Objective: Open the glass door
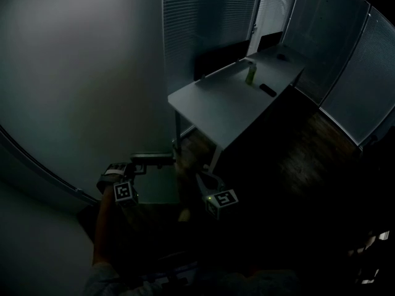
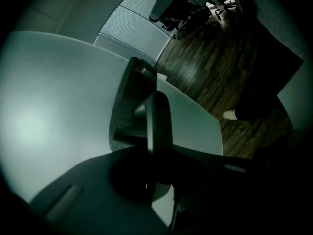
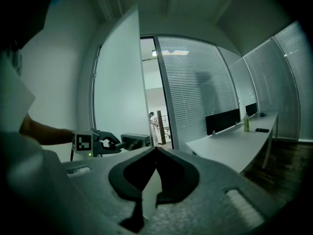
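**Spotter:** Your left gripper (image 1: 137, 166) sits low at the left of the head view. Its jaws are pinching the door handle (image 2: 159, 120), and the lever runs straight up between them.

**Caller:** Your right gripper (image 1: 203, 180) is just beside it at lower centre, tips pressed together on nothing.

**Spotter:** The glass door (image 3: 117, 77) fills the left half of your right gripper view. It's standing ajar, with a lit gap along its right edge.

**Caller:** At the upper right of your head view there's a desk (image 1: 228, 100). It carries a green bottle (image 1: 250, 73) and a small dark object (image 1: 268, 90), with blinds (image 1: 203, 17) behind.
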Demonstrator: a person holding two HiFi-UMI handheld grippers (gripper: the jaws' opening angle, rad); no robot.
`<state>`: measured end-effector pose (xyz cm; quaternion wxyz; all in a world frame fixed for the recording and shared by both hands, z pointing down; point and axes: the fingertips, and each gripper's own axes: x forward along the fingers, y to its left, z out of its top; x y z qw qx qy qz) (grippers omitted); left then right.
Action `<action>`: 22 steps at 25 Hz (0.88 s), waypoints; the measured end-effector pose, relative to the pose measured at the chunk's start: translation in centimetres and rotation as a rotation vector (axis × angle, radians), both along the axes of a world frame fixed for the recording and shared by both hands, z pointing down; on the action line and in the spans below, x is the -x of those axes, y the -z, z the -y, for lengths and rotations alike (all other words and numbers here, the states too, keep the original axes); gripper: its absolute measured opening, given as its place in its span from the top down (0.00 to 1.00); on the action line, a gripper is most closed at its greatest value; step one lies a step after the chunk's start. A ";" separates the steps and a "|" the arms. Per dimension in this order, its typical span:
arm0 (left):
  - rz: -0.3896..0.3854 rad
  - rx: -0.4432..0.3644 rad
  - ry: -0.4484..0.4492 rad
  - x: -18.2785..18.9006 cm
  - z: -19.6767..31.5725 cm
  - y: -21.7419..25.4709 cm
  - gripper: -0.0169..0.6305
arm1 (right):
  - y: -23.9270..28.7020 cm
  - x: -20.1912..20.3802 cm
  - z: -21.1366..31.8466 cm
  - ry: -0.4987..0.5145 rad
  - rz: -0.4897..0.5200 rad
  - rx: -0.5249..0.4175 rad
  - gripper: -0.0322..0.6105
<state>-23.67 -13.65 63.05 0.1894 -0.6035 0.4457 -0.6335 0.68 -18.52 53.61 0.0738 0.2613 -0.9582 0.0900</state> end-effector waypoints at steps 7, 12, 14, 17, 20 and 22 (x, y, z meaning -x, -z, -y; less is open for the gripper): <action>-0.002 -0.010 -0.042 -0.7 -1.8 -0.4 0.89 | 0.0 0.1 -2.3 0.010 0.003 -0.004 0.95; -0.002 -0.016 -0.059 -1.4 -3.1 -0.4 0.89 | -0.1 0.0 -4.0 0.023 0.003 -0.012 0.95; -0.008 -0.016 -0.064 -1.6 -3.8 -0.2 0.89 | -0.1 -0.1 -4.6 0.024 -0.002 -0.007 0.95; -0.005 -0.020 -0.073 -1.6 -4.2 -0.2 0.90 | 0.1 -0.1 -4.7 0.021 -0.007 -0.014 0.95; -0.008 -0.020 -0.084 -1.6 -4.4 -0.3 0.90 | 0.3 0.0 -4.6 0.012 -0.007 -0.022 0.95; -0.008 -0.015 -0.090 -1.6 -4.6 -0.4 0.90 | 0.6 -0.1 -4.6 0.003 -0.005 -0.024 0.95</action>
